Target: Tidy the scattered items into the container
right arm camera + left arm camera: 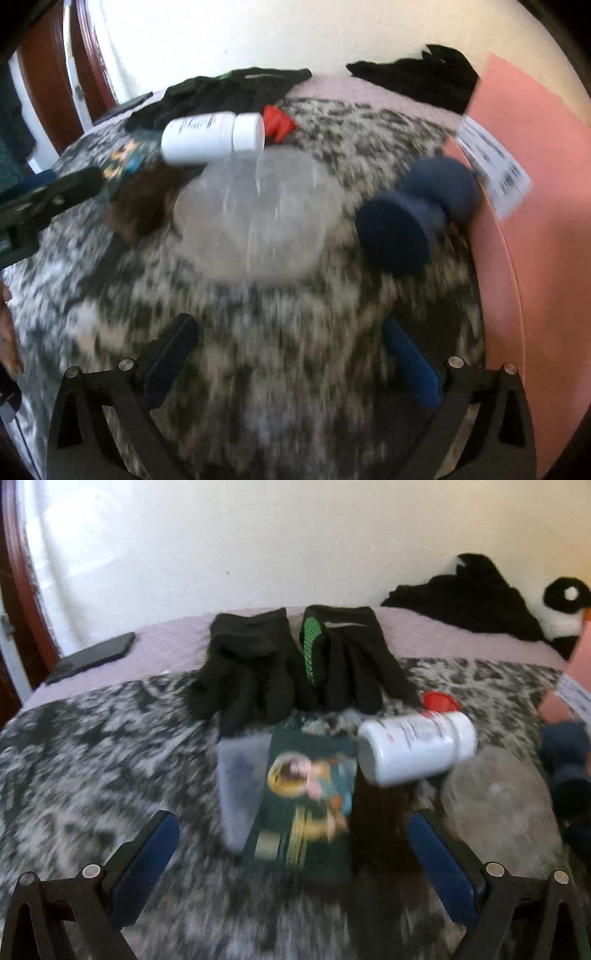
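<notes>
Several items lie on a speckled black-and-white blanket. A dark green card box (pixel 306 801) lies in front of my open left gripper (pixel 295 827), beside a clear case (pixel 242 775). A white pill bottle (pixel 417 746) lies on its side, also in the right wrist view (pixel 212 136). A red piece (pixel 277 122) lies by its cap. Black gloves (pixel 295 661) lie beyond. A clear plastic lid (pixel 255 214) and a blue dumbbell (pixel 417 214) lie ahead of my open, empty right gripper (pixel 290 354). The pink container (pixel 535 236) stands at the right.
A black phone (pixel 92 657) lies at the far left of the bed. Black clothing (pixel 465 602) and a black-and-white plush (pixel 565 609) lie at the back right by the wall. My left gripper's finger (pixel 51 195) shows at the left of the right wrist view.
</notes>
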Tool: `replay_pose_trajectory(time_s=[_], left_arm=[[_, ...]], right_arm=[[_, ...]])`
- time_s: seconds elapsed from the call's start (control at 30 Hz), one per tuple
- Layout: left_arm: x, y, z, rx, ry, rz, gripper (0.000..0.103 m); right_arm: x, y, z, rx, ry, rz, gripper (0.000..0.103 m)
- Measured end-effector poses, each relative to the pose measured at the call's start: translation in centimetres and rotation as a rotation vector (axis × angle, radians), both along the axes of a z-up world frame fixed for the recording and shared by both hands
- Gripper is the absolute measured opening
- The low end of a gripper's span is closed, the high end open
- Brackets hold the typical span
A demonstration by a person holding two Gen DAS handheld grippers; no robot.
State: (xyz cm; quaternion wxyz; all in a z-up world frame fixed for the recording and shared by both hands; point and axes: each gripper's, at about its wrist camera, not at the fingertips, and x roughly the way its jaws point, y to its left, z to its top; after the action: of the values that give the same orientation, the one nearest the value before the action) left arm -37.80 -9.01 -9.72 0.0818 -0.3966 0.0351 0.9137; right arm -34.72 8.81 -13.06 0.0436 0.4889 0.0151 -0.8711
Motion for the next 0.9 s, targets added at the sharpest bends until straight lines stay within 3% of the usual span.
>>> replay_pose_trajectory(time_s=[0.1,0.17,0.2,0.33,0.37,0.53,0.7,0.9], left_arm=[[-2.0,0.8,-1.5,-0.028,-0.029,0.004,0.100],[-2.0,0.7,-1.9,-0.023,-0.027,0.006,0.075],[-1.7,0.4,-1.7,-0.006,-0.018,0.009,0.056],[0.5,-1.1,-0.6,0.041,0.044,0.025,0.055],[1.4,-1.7,0.0,0.060,0.050,0.030,0.055],[6.1,-3.1,3.1,0.078,0.073,0.044,0.055],[12.0,-3.0,6.4,0.055,0.075,0.032,0.055],[18.8,-2.2,8.4,0.063,0.061,0.049,0.055]], right_arm=[[-2.3,-0.3,-0.1,-0.027,0.013,0.018,0.103],[-3.2,-1.1,-0.1,-0.020,0.042,0.040,0.103],[-3.5,-1.5,-0.1,-0.007,0.063,0.055,0.102],[-3.0,-2.3,0.3,-0.003,0.108,0.078,0.089],[-2.4,-2.3,0.8,-0.011,0.113,0.087,0.080],[0.4,-2.4,3.1,-0.042,0.112,0.132,0.080],[5.9,-1.4,6.1,-0.077,0.125,0.148,0.080],[12.8,0.3,8.9,-0.194,0.106,0.123,0.080]])
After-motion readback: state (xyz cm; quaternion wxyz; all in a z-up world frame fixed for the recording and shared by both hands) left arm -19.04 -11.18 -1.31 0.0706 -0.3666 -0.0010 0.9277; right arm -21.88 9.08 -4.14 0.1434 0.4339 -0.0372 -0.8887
